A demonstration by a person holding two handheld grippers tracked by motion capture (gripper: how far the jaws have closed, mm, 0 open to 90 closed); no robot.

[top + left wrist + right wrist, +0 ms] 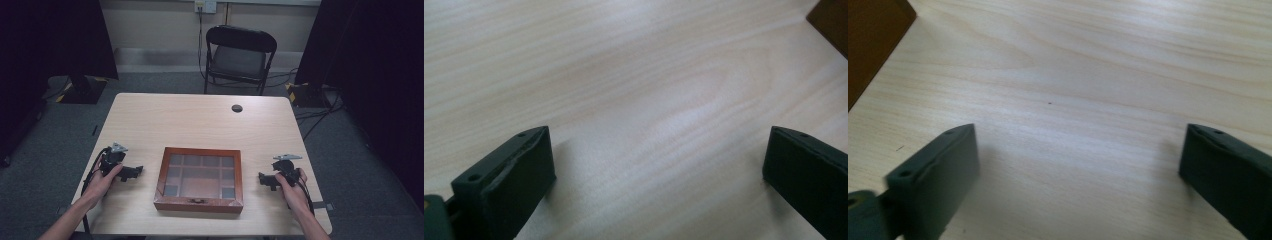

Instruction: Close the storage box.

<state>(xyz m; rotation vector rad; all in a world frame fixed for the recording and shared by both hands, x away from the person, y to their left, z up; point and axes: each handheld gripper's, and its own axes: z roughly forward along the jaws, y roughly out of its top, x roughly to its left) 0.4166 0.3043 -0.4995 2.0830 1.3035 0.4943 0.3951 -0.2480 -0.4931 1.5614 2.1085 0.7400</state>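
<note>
While both claws gape, box [200, 177] mid-table, flanks bare.

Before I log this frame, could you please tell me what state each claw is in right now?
Left claw: open, holding nothing, above the light wooden table.
Right claw: open, holding nothing.

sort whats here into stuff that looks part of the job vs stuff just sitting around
Likely part of the job:
- wooden box with glass lid, closed, between the hands
- left tongs, open
- right tongs, open
- table

Just there:
- folding chair behind the table
- wall socket
- floor cables
</note>
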